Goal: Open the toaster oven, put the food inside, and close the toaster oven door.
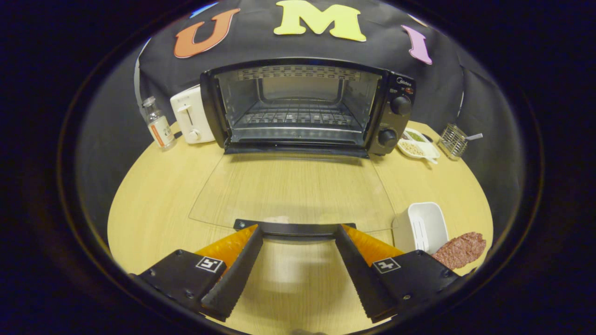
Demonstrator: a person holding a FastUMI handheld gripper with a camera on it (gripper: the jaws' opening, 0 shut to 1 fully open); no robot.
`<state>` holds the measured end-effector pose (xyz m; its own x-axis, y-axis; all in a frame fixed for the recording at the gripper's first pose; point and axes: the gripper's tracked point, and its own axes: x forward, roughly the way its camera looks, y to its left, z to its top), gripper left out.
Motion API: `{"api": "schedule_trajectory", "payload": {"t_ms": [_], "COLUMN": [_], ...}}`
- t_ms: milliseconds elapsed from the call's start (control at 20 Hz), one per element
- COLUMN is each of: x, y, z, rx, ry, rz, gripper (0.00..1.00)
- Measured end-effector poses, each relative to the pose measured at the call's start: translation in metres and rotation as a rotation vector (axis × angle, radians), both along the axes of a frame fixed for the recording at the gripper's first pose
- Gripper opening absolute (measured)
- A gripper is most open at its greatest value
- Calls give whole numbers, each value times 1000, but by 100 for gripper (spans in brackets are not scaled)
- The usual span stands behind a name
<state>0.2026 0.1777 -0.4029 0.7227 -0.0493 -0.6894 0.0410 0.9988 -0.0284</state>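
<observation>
A black toaster oven (396, 111) stands at the back of the wooden table, its inside with a wire rack (295, 116) exposed. Its glass door (293, 190) lies folded down flat toward me, with the black handle (294, 228) at its near edge. My gripper (298, 232) is open, the fingertips just at the handle, one at each end of it, with nothing between them. The food, a brown meat patty (461, 250), lies on the table to the right of my right finger (358, 260), beside a white container (421, 227).
A white toaster (191, 116) and a small glass bottle (157, 123) stand left of the oven. Right of the oven are a white dish with food (416, 145) and a wire holder (452, 141). Bare tabletop (153, 200) lies left of the door.
</observation>
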Motion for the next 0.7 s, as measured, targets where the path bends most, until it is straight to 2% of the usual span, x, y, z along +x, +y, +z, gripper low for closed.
{"api": "schedule_trajectory", "payload": {"t_ms": [100, 200, 300, 450, 700], "x": [-1, -2, -11, -18, -23], "y": [0, 1, -12, -52, -161], "z": [3, 22, 39, 71, 105], "rx": [1, 26, -19, -59, -123], "ry": [-3, -62, -100, -169, -216], "rz": [19, 66, 111, 150, 194], "gripper": [100, 100, 100, 100, 100]}}
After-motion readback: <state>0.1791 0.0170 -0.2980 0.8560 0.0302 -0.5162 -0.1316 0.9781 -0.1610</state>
